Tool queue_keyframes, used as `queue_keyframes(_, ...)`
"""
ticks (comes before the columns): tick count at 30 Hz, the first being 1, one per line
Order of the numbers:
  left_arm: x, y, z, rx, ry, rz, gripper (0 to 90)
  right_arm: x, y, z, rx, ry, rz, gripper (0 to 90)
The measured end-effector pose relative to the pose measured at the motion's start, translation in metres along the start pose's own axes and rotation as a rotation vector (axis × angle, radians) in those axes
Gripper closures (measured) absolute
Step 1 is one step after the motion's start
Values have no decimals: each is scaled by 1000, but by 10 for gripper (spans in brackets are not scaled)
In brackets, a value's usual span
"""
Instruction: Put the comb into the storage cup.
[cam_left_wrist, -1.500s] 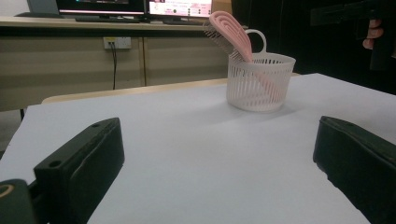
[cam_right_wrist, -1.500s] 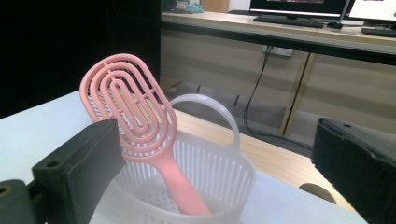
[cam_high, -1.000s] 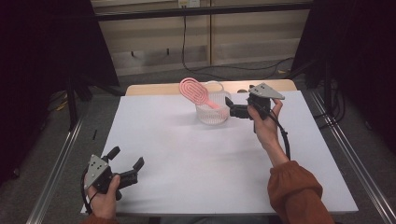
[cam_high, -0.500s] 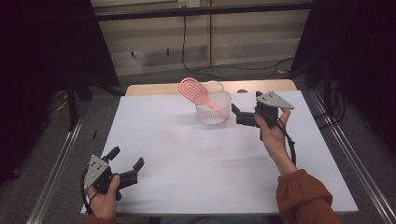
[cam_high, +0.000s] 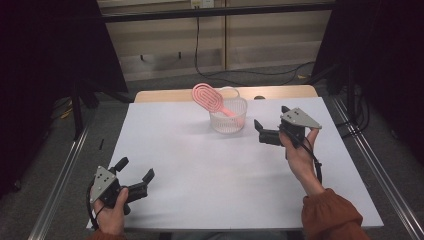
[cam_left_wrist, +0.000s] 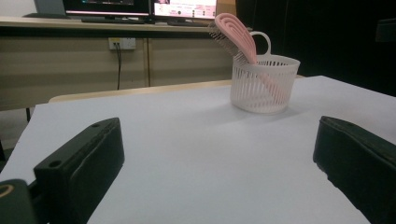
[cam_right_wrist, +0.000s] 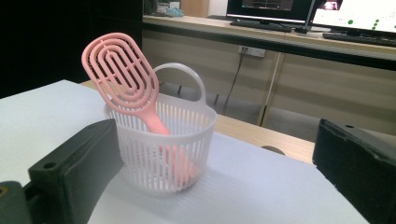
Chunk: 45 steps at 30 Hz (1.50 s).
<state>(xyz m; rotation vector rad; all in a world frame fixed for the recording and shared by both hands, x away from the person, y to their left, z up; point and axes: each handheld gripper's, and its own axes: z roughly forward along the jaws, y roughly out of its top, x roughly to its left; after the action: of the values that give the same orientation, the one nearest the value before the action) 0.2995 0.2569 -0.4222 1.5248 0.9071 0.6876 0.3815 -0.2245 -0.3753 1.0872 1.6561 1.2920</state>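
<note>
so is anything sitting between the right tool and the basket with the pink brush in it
Nothing visible is. The right tool, jaws open, hangs just right of the white basket, and only bare white table lies between them. The pink hairbrush leans handle-down inside the basket, head sticking out the far side.

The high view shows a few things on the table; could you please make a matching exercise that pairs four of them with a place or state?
Things:
1. pink hairbrush
2. white basket
3. left hand-held gripper
4. right hand-held gripper

Places or states:
A. open, at the near left corner of the table
B. stands upright at the far middle of the table
C. open, just right of the basket
D. leans handle-down inside the basket

Pairs: 1-D, 2-B, 3-A, 4-C
</note>
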Motion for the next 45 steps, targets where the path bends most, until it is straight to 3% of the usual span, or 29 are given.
queue_keyframes(11, -1, 0, 0, -3, 3, -2, 22, -8, -11, -25, 1, -14, -8, 3)
queue_keyframes(14, -1, 1, 0, 2, 11, 11, 22, -11, -17, -30, 3, -15, 12, 5)
queue_keyframes(21, -2, 0, 0, -6, 3, 1, 22, -16, -25, -43, -1, -41, 23, 5)
queue_keyframes(29, -2, 1, -1, -8, 7, -1, 22, -16, -31, -58, -14, -56, 50, 5)
queue_keyframes(45, -1, 1, -2, -3, 13, -31, 22, -16, -45, -85, -43, -105, 40, 0)
